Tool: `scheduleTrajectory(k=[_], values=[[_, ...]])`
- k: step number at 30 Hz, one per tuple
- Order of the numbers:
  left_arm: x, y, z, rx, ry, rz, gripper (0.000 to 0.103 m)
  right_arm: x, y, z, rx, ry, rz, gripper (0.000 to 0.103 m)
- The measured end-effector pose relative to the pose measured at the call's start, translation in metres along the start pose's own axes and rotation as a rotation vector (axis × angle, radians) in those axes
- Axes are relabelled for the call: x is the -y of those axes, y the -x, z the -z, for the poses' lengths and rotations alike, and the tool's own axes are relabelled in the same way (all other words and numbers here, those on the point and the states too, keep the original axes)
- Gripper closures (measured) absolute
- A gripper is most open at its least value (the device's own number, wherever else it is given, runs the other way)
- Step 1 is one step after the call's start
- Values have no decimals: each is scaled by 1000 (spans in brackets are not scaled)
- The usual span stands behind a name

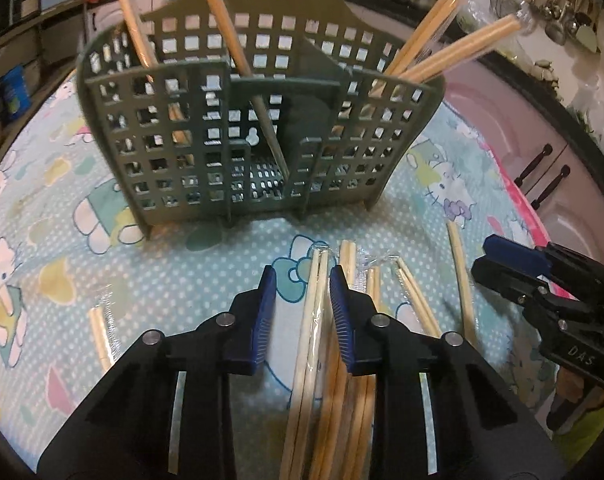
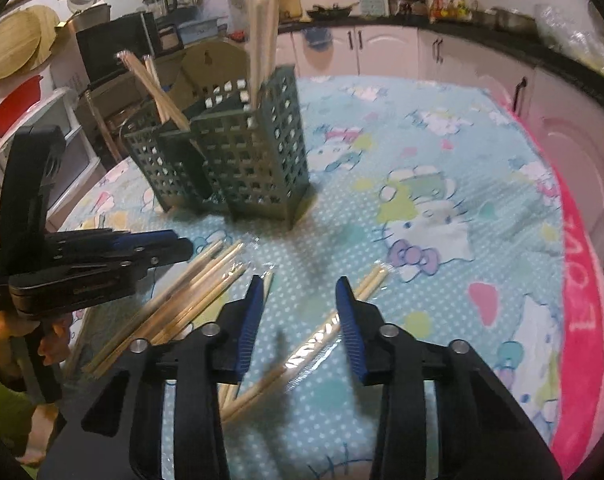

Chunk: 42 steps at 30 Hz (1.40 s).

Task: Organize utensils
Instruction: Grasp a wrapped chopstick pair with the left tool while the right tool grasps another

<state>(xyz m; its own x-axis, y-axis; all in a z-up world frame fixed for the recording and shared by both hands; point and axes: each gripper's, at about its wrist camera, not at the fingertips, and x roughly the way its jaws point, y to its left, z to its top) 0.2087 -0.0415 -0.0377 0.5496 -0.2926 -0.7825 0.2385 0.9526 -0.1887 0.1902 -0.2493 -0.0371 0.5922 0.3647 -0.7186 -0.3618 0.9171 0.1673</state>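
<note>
The left gripper (image 1: 302, 280) stands narrowly open astride a wrapped chopstick pair (image 1: 313, 320), not yet pinching. The pair's long axis runs near-to-far toward the holder (image 1: 258, 128). The right gripper (image 2: 298, 292), wider and empty, straddles another pair (image 2: 321, 332) lying crosswise.

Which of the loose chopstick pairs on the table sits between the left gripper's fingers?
The plastic-wrapped pair, leftmost of the central bundle, lies between the left gripper's fingers; the unwrapped sticks lie right of it, outside.

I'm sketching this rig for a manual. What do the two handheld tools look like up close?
Both match. The left tool and right tool are matte black plastic, each with two angular linkage arms joined by round silver pivot pins. Each finger ends in a flat blue pad with fine ridges. The right tool's side carries raised lettering "DAS". No cables show. A yellow-green sleeve shows behind the left tool.
</note>
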Motion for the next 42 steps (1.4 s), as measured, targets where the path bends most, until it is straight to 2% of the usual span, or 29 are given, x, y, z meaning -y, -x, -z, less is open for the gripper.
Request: scheduleTrajectory(k=[4, 13, 19, 22, 26, 30, 33, 36, 42], values=[[0, -11, -1, -19, -6, -6, 83, -7, -15, -2, -43, 11, -42, 75], [2, -22, -7, -28, -26, -26, 82, -19, -45, -3, -119, 42, -40, 75], [6, -31, -14, -37, -28, -23, 82, -23, -56, -6, -132, 48, -31, 75], [9, -34, -17, -41, -38, -24, 82, -22, -58, -6, -133, 44, -41, 75], [15, -37, -19, -49, -55, -29, 82, -17, -60, -6, -130, 41, -40, 87], [22, -44, -21, -48, -62, -40, 82, -13, -60, -7, -126, 26, -42, 91], [20, -50, -25, -49, -24, -24, 87, -9, -57, -9, -111, -4, -49, 93], [13, -52, -28, -56, 23, -11, 97, -3, -52, -12, -92, -64, -99, 95], [12, -42, -27, -34, 72, 43, 98, -10, -28, -24, -25, -82, -159, 96]])
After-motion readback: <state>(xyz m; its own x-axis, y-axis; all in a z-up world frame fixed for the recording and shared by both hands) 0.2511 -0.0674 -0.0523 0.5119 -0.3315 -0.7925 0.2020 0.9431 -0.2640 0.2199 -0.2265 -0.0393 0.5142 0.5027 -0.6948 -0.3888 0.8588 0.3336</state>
